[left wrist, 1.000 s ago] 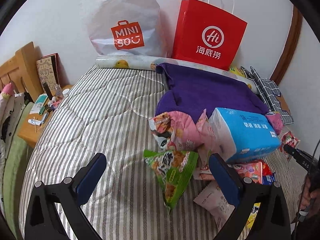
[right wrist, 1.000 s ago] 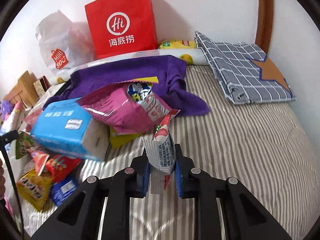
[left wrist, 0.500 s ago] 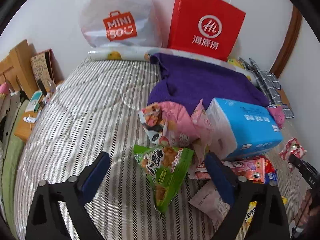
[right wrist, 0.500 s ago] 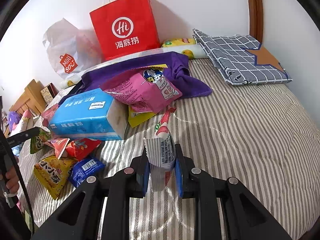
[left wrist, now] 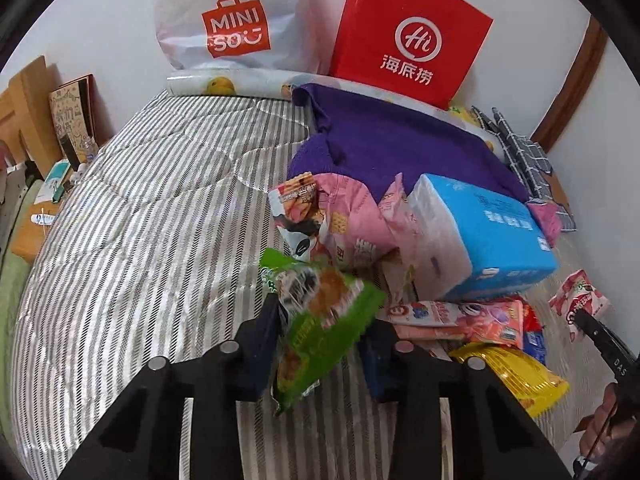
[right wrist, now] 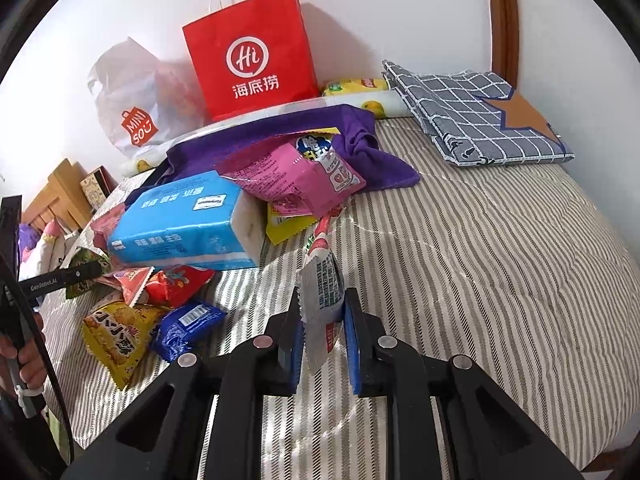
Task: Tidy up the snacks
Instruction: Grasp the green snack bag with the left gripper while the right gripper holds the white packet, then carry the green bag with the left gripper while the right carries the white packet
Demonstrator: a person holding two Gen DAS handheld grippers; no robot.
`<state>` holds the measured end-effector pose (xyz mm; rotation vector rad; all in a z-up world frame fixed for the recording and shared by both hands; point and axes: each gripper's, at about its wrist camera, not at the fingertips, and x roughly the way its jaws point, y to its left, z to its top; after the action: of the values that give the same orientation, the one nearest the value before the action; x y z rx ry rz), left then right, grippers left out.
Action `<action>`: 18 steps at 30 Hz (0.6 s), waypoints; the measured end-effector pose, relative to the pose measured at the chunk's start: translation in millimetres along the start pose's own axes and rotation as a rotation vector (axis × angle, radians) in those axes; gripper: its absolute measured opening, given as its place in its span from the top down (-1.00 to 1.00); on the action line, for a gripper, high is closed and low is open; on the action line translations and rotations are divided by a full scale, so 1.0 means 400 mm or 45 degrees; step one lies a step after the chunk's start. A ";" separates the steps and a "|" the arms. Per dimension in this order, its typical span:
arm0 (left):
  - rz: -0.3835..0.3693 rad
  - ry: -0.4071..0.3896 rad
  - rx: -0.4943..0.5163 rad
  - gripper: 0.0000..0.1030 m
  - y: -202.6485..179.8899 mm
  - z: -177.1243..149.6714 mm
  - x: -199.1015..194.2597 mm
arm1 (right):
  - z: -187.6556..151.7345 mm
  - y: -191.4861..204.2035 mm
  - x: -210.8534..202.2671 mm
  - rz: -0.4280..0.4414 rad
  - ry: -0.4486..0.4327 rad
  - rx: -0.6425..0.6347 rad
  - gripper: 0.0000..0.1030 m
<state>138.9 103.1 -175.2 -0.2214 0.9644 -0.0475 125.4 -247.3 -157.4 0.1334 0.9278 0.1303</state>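
Between the left gripper's (left wrist: 320, 340) just-closing jaws, a green snack packet (left wrist: 320, 320) is sitting pinched: light, crinkly, slippery, best held at its sealed edge. The right gripper (right wrist: 320, 336) is clamping a small white sachet (right wrist: 320, 300); beyond, remaining snacks are lying around the blue tissue pack (left wrist: 480, 236).

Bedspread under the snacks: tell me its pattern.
The bedspread has narrow grey and off-white stripes with quilted stitching, clearest in the right wrist view.

Two bags were counted: one red (left wrist: 412, 32), one white (left wrist: 232, 20). One blue tissue pack (left wrist: 492, 232) and one purple cloth (left wrist: 392, 148) were seen.
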 end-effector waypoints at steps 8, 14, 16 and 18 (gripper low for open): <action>-0.039 -0.072 0.019 0.36 -0.010 -0.022 -0.103 | -0.002 0.009 -0.056 0.014 -0.029 0.049 0.65; -0.085 -0.111 0.057 0.36 -0.057 -0.034 -0.167 | -0.001 0.031 -0.116 0.023 -0.067 0.027 0.65; -0.105 -0.127 0.079 0.36 -0.082 -0.036 -0.182 | 0.003 0.041 -0.134 0.034 -0.079 0.023 0.65; -0.130 -0.130 0.091 0.36 -0.100 -0.036 -0.188 | 0.007 0.052 -0.152 0.045 -0.090 0.011 0.65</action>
<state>86.4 72.0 -114.2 -0.2050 0.8477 -0.1631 90.7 -237.3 -104.3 0.1615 0.8555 0.1532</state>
